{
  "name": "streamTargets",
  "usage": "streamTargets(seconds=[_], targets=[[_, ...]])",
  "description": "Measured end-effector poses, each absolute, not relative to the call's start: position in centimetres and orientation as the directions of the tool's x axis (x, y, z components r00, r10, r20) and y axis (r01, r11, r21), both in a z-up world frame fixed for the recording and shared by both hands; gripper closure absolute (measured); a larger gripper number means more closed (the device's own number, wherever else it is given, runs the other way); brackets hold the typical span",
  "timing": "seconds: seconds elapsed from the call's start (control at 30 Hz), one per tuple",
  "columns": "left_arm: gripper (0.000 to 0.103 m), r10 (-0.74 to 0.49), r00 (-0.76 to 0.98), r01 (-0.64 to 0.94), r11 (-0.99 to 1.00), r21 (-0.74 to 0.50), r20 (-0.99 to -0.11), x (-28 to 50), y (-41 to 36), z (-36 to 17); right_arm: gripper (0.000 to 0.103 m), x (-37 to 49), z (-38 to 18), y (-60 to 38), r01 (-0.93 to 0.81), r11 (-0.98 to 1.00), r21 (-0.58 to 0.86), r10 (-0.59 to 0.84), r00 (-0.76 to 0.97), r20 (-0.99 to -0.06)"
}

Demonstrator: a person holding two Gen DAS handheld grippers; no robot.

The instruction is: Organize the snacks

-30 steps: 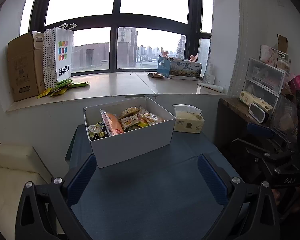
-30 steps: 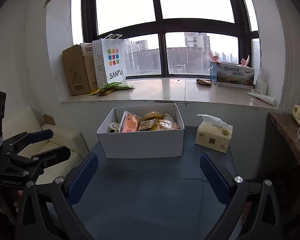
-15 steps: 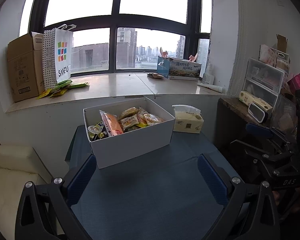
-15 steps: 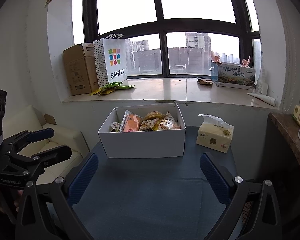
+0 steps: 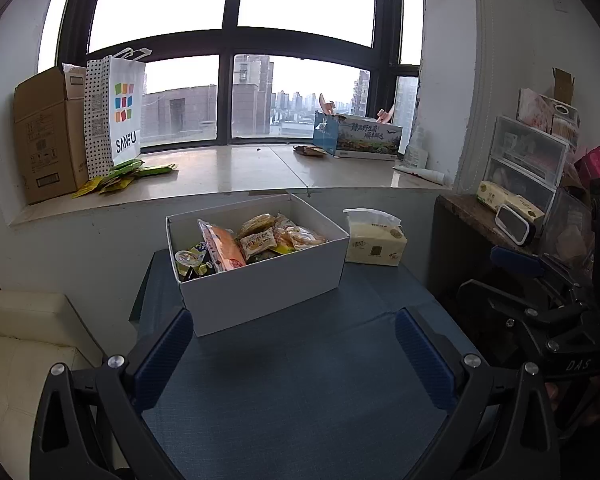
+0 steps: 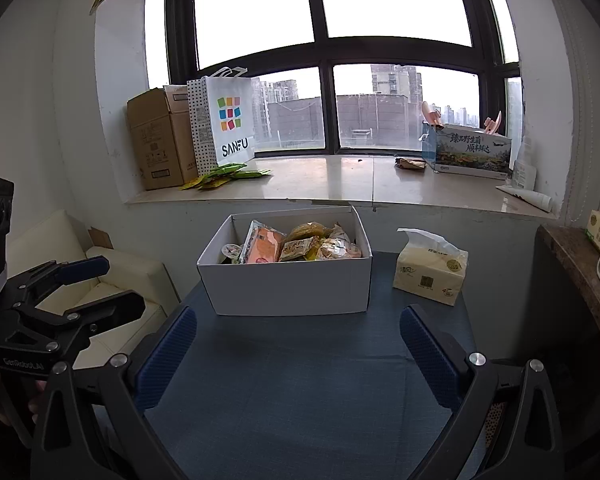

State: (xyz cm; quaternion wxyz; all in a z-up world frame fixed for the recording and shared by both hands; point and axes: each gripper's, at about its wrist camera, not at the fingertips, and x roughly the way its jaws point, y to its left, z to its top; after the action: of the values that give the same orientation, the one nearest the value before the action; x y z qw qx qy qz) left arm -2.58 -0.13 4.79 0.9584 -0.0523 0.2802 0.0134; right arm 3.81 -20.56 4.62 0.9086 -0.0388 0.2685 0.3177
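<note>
Snacks (image 5: 256, 242): piled loose in the white box (image 5: 268, 288) mid-bench, within reach of both tools.
Left gripper (image 5: 292, 364): fingers wide apart, empty, held back.
Right gripper (image 6: 298, 360): likewise spread, holding nothing, facing box.

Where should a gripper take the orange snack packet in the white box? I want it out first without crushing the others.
Grip the orange snack packet by its raised upper edge, coming down from above. It stands tilted on edge in the white box, higher than the packets beside it, so that flat edge probably fits between open fingers. The box walls block any side approach. The left gripper faces it, open.
</note>
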Motion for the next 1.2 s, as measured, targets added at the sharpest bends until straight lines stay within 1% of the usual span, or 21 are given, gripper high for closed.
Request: streamTargets(seconds=[1.2], targets=[[0.0,-0.012,0.839,-0.052,0.993,-0.103,-0.544,-2.6,-0.05,4.34,0.0,3.59,4.52,-20.51,-0.604,0.79,0.1,0.561,0.649,-0.513]])
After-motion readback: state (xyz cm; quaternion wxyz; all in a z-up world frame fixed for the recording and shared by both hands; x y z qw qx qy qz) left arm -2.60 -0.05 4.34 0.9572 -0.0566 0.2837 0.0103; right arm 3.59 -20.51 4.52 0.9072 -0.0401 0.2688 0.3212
